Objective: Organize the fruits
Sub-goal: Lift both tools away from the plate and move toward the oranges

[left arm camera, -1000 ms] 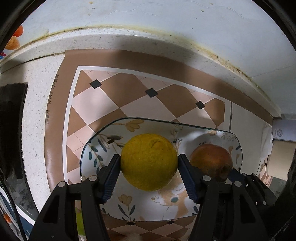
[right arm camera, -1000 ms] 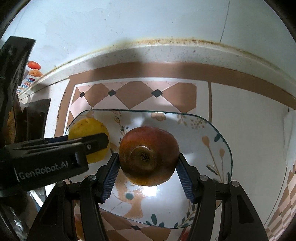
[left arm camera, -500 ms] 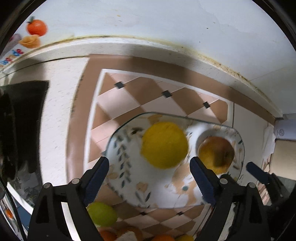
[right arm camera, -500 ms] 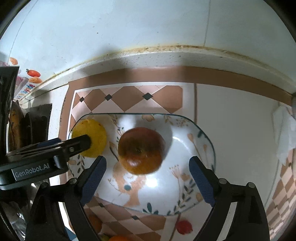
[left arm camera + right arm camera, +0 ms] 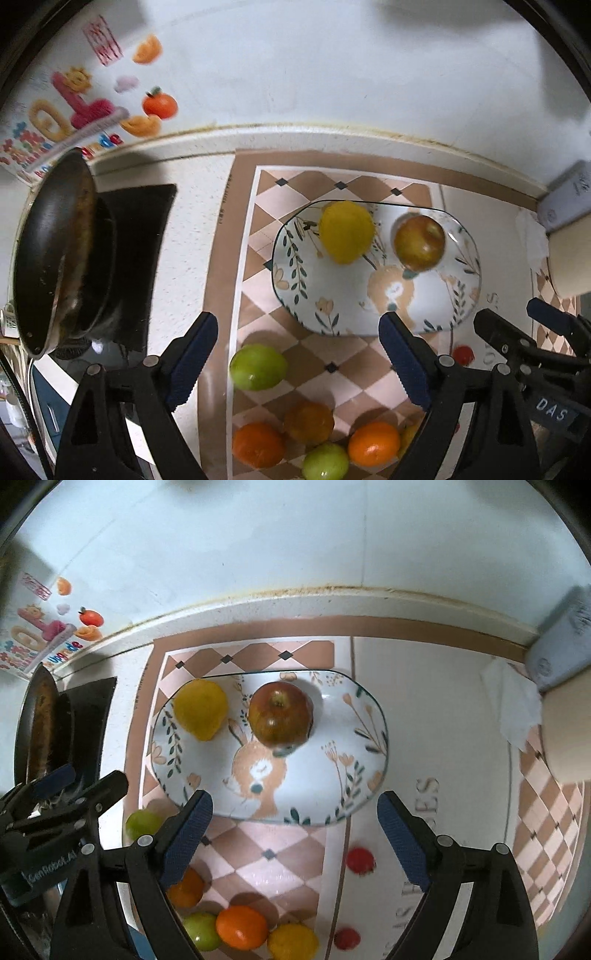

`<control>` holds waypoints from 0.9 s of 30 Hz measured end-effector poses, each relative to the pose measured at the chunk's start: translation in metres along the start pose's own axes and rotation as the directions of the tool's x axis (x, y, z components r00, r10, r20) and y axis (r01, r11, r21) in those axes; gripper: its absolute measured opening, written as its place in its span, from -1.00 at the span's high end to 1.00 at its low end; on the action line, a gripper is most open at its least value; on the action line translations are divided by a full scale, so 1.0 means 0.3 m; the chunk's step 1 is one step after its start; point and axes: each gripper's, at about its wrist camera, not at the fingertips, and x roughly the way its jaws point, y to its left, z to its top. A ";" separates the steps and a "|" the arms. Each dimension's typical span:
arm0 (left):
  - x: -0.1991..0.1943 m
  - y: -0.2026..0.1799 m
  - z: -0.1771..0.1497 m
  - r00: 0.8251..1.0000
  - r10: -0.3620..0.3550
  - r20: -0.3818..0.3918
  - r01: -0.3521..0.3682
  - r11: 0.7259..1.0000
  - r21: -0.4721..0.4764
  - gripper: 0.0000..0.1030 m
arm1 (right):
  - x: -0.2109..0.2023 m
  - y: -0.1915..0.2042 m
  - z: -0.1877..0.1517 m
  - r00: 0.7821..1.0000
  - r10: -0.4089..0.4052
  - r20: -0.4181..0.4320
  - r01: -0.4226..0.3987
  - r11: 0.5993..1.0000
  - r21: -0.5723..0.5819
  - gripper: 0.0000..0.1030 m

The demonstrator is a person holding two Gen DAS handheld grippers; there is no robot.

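A flowered plate (image 5: 291,291) (image 5: 380,738) lies on the checked mat. On it rest a yellow citrus fruit (image 5: 347,230) (image 5: 201,709) and a red-brown apple (image 5: 419,242) (image 5: 280,716). My left gripper (image 5: 295,325) hangs open above the plate's near-left edge, nothing between its fingers. My right gripper (image 5: 294,805) is open too, high over the plate's near rim. Loose fruit lies nearer me: a green one (image 5: 258,365) (image 5: 142,823), oranges (image 5: 373,443) (image 5: 242,926), another green one (image 5: 325,461), a yellow one (image 5: 293,941) and small red tomatoes (image 5: 360,860).
A dark frying pan (image 5: 55,251) sits on a black hob to the left. The wall with a fruit sticker (image 5: 159,105) runs behind the counter. A crumpled tissue (image 5: 513,705) and a pale box (image 5: 561,653) lie at the right.
Both grippers let go of their fruit, the left the yellow one and the right the apple, opened wide and rose. Both fruits now lie on the plate, and the loose fruit has come into view.
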 end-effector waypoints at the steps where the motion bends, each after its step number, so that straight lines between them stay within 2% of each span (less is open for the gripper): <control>1: -0.030 0.000 -0.021 1.000 -0.001 0.019 0.001 1.000 0.005 -0.73 | -0.030 0.003 -0.026 1.000 -0.007 0.016 0.007 1.000 0.002 -0.81; 16: -0.342 0.014 -0.268 0.982 -0.040 0.187 0.037 0.999 0.018 -0.73 | -0.380 0.063 -0.313 0.980 -0.039 0.195 0.043 0.999 -0.016 -0.80; 23: -0.443 0.042 -0.344 0.970 -0.044 0.241 0.045 0.999 0.005 -0.73 | -0.502 0.097 -0.417 0.966 -0.022 0.259 0.031 0.999 -0.030 -0.81; 27: -0.458 0.061 -0.368 0.969 -0.044 0.245 0.050 0.999 -0.017 -0.73 | -0.532 0.104 -0.446 0.962 -0.004 0.274 0.011 1.000 -0.026 -0.81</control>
